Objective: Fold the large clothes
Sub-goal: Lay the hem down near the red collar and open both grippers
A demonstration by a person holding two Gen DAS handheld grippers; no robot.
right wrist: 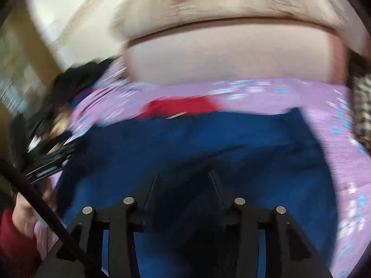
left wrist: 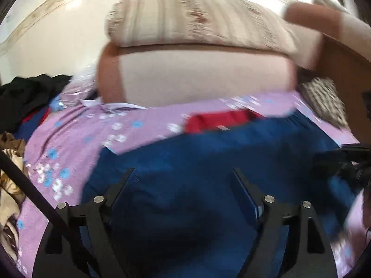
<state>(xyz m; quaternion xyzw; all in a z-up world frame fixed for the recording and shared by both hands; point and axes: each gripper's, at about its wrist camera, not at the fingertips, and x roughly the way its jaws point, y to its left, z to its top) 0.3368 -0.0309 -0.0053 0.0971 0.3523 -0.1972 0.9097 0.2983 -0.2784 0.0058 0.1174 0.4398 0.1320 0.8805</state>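
A large dark blue garment (left wrist: 208, 153) lies spread on a lilac flowered bedsheet (left wrist: 76, 125), with a red part (left wrist: 222, 119) at its far edge. My left gripper (left wrist: 183, 173) is open just above the blue cloth, with nothing between its fingers. In the right wrist view the same blue garment (right wrist: 190, 139) fills the middle, with the red part (right wrist: 180, 106) beyond. My right gripper (right wrist: 183, 176) is open over the cloth and empty. It also shows as a dark shape in the left wrist view (left wrist: 345, 166). Both views are motion-blurred.
A cream and brown padded headboard (left wrist: 204, 78) with a striped pillow (left wrist: 197, 20) stands behind the bed. A pile of black and other clothes (left wrist: 30, 95) lies at the left. A checkered cloth (left wrist: 324, 102) lies at the right. A black cable (left wrist: 34, 192) crosses the lower left.
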